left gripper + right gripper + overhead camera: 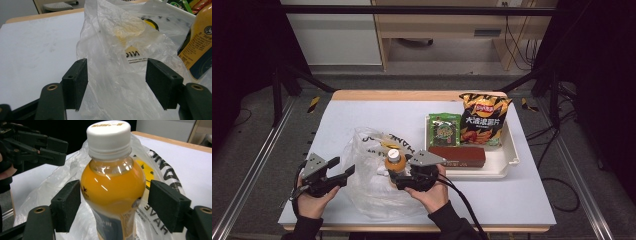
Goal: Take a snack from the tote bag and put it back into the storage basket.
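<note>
Packing looks barely begun — the bottle (113,185) stands upright on or just inside the bag (374,185), between the right gripper (404,176)'s pads, while two snack packs (484,120) and a brown box (457,156) lie in the tray (512,157) beyond that gripper. In the right gripper view the jaws stand wide; the left pad sits at the bottle's side and the right pad is plainly apart, so I judge the bottle released, not held. The left gripper (343,175) is also wide, with loose bag film between its pads in the left gripper view but no pinch on it. Both hands rest low at the near edge of the table (522,210), grippers angled toward each other — left beside the bag's left edge, right over its right part.
</note>
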The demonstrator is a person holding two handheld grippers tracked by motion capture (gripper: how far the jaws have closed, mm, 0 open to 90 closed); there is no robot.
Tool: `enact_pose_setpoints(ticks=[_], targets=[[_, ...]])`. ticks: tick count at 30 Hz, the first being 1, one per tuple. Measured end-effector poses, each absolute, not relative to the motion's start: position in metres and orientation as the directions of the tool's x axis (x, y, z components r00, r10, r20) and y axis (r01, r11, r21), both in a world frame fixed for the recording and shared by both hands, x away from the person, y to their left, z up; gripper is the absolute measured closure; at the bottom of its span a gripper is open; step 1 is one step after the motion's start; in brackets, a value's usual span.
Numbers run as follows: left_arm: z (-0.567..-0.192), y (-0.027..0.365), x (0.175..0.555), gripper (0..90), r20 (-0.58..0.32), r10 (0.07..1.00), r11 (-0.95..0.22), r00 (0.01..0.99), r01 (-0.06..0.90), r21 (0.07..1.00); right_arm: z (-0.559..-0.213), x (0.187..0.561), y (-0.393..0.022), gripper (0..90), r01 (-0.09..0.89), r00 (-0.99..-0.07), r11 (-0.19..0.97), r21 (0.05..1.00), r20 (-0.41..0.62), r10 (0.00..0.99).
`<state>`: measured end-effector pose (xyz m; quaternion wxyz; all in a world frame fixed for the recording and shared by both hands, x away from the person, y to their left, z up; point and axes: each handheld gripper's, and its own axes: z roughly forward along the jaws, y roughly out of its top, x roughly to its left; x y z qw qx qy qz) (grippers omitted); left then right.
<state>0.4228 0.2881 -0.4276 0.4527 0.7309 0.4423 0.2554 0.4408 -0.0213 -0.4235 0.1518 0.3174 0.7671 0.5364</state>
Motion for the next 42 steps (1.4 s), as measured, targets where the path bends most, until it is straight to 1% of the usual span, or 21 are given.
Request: enact_pose_setpoints(ticks=[10,15,26,31,42], targets=[[-0.429,0.287,0.424,34.2,-0.025,0.877,-0.206,0.481,0.423,0.883,-0.430,0.448,-0.007,26.3,0.335,-0.749,0.232,0.913,0.109,0.653],[-0.430,0.288,0.424,34.1,-0.026,0.878,-0.203,0.478,0.422,0.883,-0.432,0.448,-0.005,29.4,0.334,-0.748,0.245,0.910,0.098,0.656],[-0.430,0.288,0.424,34.0,-0.026,0.878,-0.204,0.478,0.422,0.883,-0.429,0.447,-0.005,30.2,0.349,-0.735,0.256,0.901,0.094,0.672],[-0.430,0.288,0.424,33.9,-0.025,0.879,-0.205,0.476,0.424,0.882,-0.423,0.443,-0.007,30.4,0.364,-0.731,0.266,0.892,0.097,0.676],[-0.430,0.289,0.424,33.9,-0.026,0.880,-0.203,0.475,0.424,0.882,-0.387,0.434,-0.015,30.4,0.313,-0.749,0.237,0.920,0.086,0.657]])
